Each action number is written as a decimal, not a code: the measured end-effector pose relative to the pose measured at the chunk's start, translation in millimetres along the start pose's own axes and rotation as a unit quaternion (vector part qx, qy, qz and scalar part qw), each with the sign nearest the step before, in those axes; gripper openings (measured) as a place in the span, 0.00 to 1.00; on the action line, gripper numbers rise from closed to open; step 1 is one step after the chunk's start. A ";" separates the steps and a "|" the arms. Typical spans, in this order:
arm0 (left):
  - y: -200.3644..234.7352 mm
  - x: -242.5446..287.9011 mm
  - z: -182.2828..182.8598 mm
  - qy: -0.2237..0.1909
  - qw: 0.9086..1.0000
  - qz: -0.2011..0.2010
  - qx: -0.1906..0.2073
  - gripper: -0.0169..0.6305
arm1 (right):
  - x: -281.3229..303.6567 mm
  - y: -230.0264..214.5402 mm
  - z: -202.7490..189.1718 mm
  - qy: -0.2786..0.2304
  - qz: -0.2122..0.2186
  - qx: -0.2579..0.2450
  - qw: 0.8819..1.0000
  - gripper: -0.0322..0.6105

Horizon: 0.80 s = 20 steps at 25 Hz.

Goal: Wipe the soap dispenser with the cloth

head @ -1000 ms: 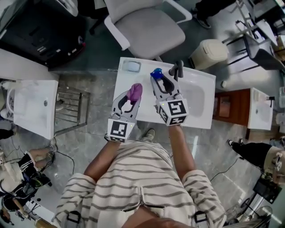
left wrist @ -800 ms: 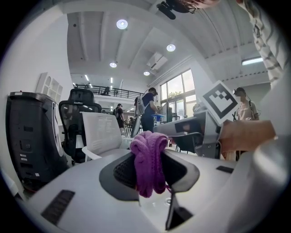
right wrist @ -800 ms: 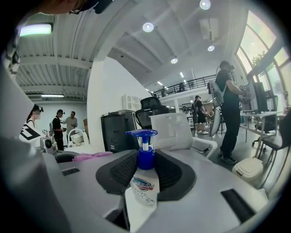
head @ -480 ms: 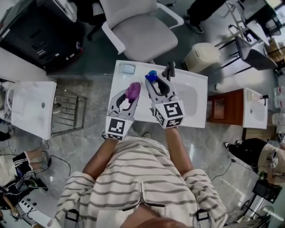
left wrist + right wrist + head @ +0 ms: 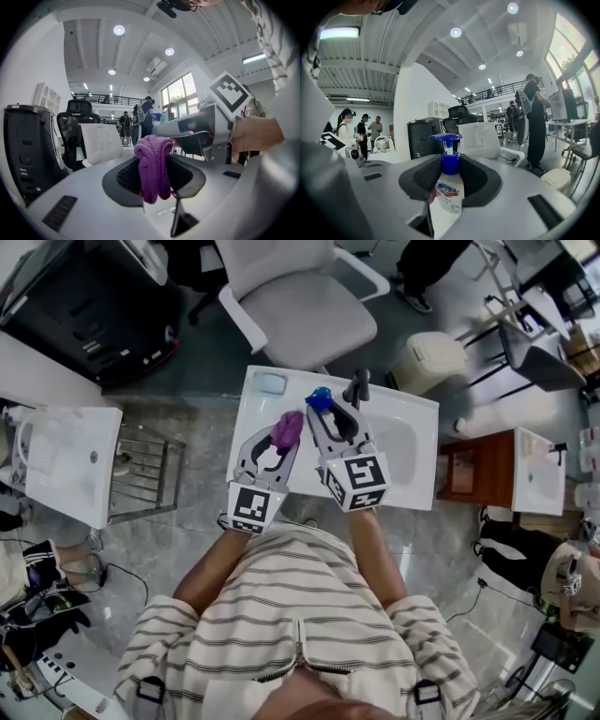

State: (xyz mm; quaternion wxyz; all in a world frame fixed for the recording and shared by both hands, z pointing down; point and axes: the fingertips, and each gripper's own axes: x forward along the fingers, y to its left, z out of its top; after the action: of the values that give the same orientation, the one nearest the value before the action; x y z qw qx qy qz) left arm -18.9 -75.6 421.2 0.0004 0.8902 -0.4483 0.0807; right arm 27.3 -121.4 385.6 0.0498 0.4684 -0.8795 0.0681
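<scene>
Cloth [image 5: 286, 430] left of soap dispenser [image 5: 320, 400], over washbasin [image 5: 422, 486]

A white basin top [image 5: 417, 482] bears a pale dish [image 5: 272, 383] and a dark tap [image 5: 359, 383].

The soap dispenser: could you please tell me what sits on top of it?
A blue pump head tops the soap dispenser, which the right tongs grip near the neck. The bottle's base is covered by the tongs' own body.
</scene>
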 end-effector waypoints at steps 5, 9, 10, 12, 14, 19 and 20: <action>-15.8 4.4 1.2 -0.004 1.000 -0.021 0.006 0.23 | -3.8 -1.2 2.1 -0.002 -0.002 -0.003 1.000 0.26; -25.0 9.4 1.7 -0.006 0.999 -0.030 0.007 0.23 | -6.8 -2.4 2.7 -0.003 -0.006 -0.002 1.000 0.26; -26.5 10.0 1.7 -0.006 0.999 -0.032 0.008 0.23 | -8.0 -3.0 2.8 -0.003 -0.007 -0.002 1.000 0.26; -29.9 10.9 1.7 -0.006 0.999 -0.036 0.014 0.23 | -10.2 -3.6 3.5 -0.003 -0.010 -0.002 1.000 0.26; -34.3 12.3 1.8 -0.006 0.999 -0.043 0.019 0.23 | -11.6 -2.6 4.2 -0.003 -0.010 -0.002 1.000 0.26; -47.4 15.8 3.0 -0.009 0.998 -0.062 0.032 0.23 | -13.4 4.8 4.7 -0.003 -0.008 -0.003 1.000 0.26; -48.5 16.5 3.7 -0.010 0.997 -0.065 0.034 0.23 | -13.6 5.8 5.5 -0.004 -0.009 -0.004 1.000 0.26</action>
State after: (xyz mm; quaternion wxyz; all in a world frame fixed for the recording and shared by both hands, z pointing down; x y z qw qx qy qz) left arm 30.0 -60.1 423.3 -0.0296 0.9176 -0.3869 0.0866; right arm 29.9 -108.0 377.6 0.0493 0.4764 -0.8757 0.0621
